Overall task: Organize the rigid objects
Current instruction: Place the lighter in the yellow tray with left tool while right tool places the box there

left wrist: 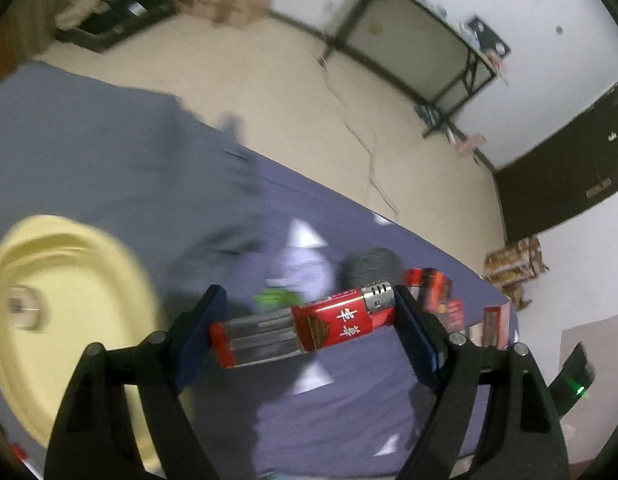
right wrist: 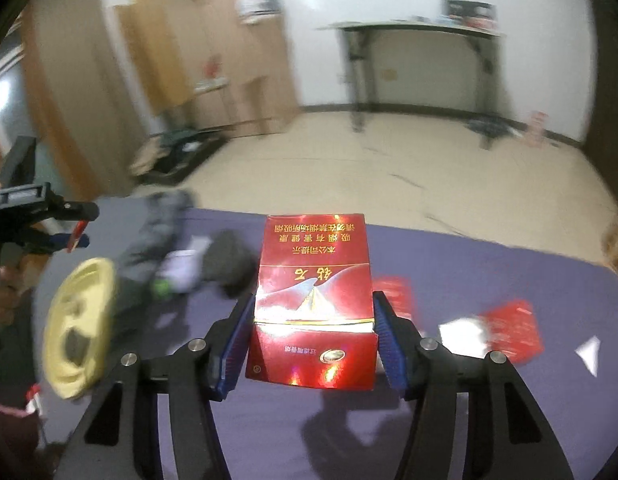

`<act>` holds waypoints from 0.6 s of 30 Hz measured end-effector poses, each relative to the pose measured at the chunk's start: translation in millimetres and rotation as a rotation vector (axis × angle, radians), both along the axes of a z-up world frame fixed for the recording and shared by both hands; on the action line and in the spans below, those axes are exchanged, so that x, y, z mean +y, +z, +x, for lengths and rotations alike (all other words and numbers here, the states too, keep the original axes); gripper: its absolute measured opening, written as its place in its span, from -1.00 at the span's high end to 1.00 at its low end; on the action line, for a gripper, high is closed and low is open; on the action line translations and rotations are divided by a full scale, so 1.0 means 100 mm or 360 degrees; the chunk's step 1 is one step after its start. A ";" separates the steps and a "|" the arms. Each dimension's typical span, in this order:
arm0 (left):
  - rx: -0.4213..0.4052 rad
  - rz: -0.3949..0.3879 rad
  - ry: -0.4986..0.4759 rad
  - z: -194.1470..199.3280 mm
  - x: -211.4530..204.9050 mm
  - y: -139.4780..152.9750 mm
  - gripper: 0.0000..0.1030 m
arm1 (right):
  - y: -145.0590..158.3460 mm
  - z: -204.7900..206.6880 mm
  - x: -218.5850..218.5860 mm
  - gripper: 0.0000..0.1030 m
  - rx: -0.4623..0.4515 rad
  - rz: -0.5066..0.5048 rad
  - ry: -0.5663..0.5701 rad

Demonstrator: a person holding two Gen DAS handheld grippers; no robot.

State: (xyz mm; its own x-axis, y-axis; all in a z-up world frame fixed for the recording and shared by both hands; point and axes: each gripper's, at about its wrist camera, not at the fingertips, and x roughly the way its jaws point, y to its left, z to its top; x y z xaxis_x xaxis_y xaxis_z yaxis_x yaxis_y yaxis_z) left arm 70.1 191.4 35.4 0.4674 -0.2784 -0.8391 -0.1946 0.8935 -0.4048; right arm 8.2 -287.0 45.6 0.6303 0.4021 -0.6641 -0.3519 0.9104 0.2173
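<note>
Holding a lighter [left wrist: 305, 328] lengthwise in my left gripper [left wrist: 309, 330] and a red pack [right wrist: 313, 304] clamped in my right gripper [right wrist: 311, 338], both clear of the bed [right wrist: 469, 420]. Yellow tray [left wrist: 65, 320] sits at the left edge; more packs [right wrist: 513, 330] remain.

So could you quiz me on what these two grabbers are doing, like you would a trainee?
1. What does the left gripper hold?
2. True or false: the right gripper is empty.
3. The yellow tray lies on: A) purple cloth B) bare floor C) a shelf?

Key: 1. a lighter, held end to end. 2. False: it clamps a red cigarette pack. 3. A, the purple cloth.
</note>
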 end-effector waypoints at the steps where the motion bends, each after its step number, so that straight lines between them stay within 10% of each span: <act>1: -0.0024 0.0027 0.0023 -0.13 0.17 0.07 -0.61 | 0.06 -0.03 0.16 -0.10 -0.0002 0.0002 0.0068; 6: -0.0051 0.0349 0.0112 -0.78 1.12 0.16 -0.61 | 0.33 -0.35 1.56 -0.10 0.0017 -0.0032 0.0560; 18: 0.0360 0.0682 0.0007 -1.40 1.70 -1.05 -0.61 | -0.38 -0.45 3.89 -0.09 0.0178 -0.0520 0.1045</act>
State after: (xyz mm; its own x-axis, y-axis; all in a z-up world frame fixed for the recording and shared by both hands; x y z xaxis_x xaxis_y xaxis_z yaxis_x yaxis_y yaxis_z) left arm -70.3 361.3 -69.7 0.2603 0.1163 -0.9585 -0.2394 0.9695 0.0527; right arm -36.7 102.2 7.5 0.2497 0.4438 -0.8606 -0.8379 0.5445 0.0376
